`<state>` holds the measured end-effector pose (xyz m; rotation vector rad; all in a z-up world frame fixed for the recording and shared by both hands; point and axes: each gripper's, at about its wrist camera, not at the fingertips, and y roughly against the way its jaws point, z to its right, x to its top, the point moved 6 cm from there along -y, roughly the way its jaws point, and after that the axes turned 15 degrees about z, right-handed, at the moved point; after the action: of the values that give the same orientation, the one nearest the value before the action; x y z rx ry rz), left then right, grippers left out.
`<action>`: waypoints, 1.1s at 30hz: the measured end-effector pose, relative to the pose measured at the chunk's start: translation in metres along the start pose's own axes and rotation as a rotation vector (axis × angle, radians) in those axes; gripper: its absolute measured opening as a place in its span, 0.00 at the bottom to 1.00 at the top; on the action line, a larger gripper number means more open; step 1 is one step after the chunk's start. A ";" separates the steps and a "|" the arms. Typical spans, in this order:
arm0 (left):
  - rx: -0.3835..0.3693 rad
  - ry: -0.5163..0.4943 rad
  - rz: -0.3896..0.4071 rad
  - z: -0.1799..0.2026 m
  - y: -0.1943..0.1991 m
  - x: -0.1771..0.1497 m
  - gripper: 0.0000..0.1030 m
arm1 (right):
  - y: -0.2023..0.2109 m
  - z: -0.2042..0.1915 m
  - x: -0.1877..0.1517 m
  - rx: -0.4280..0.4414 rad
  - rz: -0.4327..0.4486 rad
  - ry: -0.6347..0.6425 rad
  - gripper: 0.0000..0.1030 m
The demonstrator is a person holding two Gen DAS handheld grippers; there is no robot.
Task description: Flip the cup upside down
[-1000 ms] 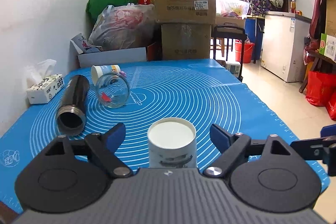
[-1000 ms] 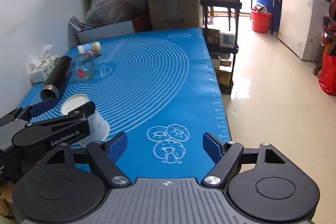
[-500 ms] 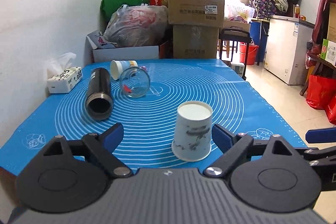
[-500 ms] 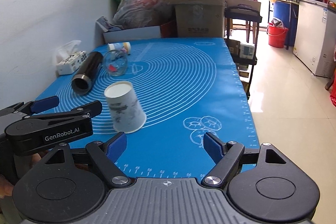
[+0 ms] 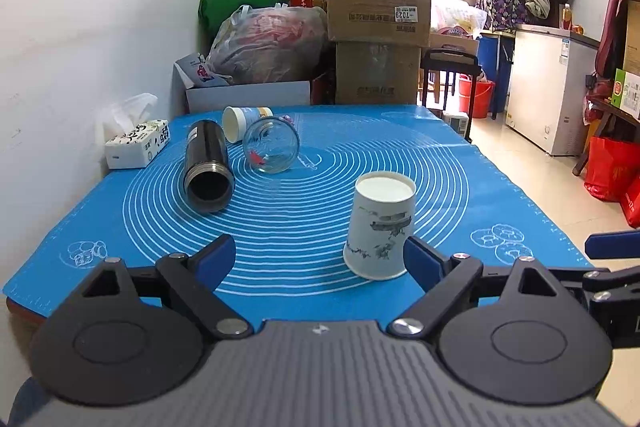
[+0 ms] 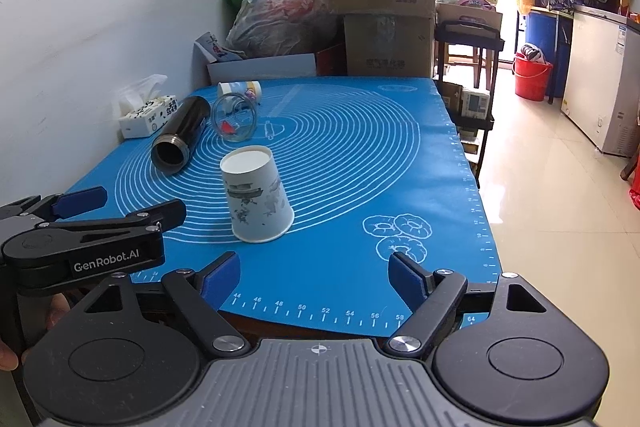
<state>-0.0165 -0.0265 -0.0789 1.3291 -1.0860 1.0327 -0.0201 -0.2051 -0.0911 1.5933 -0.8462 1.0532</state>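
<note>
The white paper cup with grey ink print [image 5: 380, 225] stands rim-down, axis vertical, on the blue silicone mat [image 5: 460, 163], ahead-right of the left gripper [image 5: 318, 261], nearer than the right gripper [image 6: 314, 277]; both sets of fingers spread, empty.

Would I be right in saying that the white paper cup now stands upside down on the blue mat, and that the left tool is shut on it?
Not quite: the paper cup does stand upside down on the blue mat, but the left tool is open and apart from it. The right wrist view shows this clearly, with the cup standing free, ahead of the left tool.
</note>
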 end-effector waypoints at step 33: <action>-0.058 0.006 0.006 0.003 0.024 0.000 0.88 | 0.016 -0.009 -0.001 0.011 0.022 0.027 0.81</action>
<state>-0.0398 -0.0295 -0.0743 1.2764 -1.1084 1.0019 -0.0373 -0.2002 -0.0857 1.5793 -0.8426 1.0939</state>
